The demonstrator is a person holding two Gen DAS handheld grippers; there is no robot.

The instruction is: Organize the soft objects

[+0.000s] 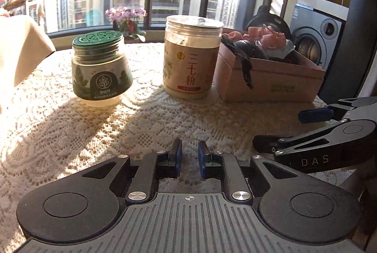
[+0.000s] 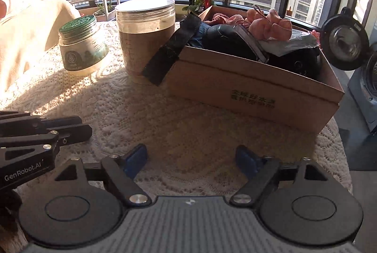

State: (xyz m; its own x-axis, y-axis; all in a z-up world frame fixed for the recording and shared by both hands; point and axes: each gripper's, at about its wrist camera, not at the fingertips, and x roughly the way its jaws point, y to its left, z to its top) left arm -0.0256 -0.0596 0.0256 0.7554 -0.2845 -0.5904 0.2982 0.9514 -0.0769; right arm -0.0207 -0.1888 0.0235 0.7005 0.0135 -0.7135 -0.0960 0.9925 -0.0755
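A cardboard box (image 2: 235, 88) stands on the lace-covered table at the right. It holds pink fabric pieces (image 2: 268, 26) and dark clothing (image 2: 226, 38). A black strap (image 2: 169, 52) hangs out over its left corner. In the left wrist view the box (image 1: 271, 85) sits at the far right with the pink fabric (image 1: 271, 37) on top. My left gripper (image 1: 189, 151) hovers low over bare lace, shut, with nothing between its pads. My right gripper (image 2: 190, 156) is open wide and empty, a short way in front of the box. The two grippers sit side by side.
A green-lidded jar (image 1: 101, 66) and a tall powder jar (image 1: 190, 57) stand left of the box. A beige cloth (image 1: 21, 50) is draped at the far left. A washing machine (image 1: 315, 40) stands beyond the table's right edge (image 2: 339, 147).
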